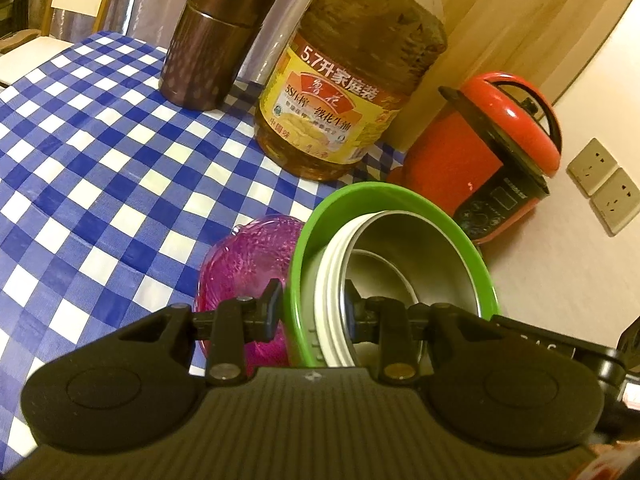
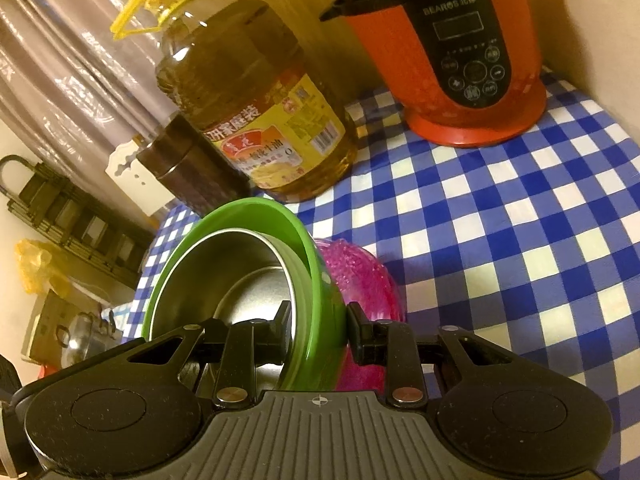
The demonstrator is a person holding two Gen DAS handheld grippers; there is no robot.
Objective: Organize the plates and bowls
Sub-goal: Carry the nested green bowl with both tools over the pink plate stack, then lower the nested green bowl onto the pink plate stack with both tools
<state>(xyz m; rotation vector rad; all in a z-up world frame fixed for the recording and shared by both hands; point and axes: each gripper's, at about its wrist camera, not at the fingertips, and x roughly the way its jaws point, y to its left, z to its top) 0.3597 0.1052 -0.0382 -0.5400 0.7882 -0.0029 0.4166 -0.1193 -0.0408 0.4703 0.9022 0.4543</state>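
Note:
A green bowl (image 1: 400, 204) with a steel inner bowl (image 1: 432, 268) is held tilted above the blue-checked table (image 1: 100, 168). My left gripper (image 1: 313, 306) is shut on its rim, one finger outside, one inside. My right gripper (image 2: 318, 326) is shut on the opposite rim of the same green bowl (image 2: 256, 210), with the steel liner (image 2: 236, 268) showing. A pink glass bowl (image 1: 248, 252) sits on the table just beneath and beside it; it also shows in the right wrist view (image 2: 360, 272).
A large oil bottle (image 1: 352, 80) and a brown canister (image 1: 216, 40) stand at the back of the table. A red electric cooker (image 2: 448, 48) stands in the corner by the wall. Wall sockets (image 1: 604, 184) are on the right.

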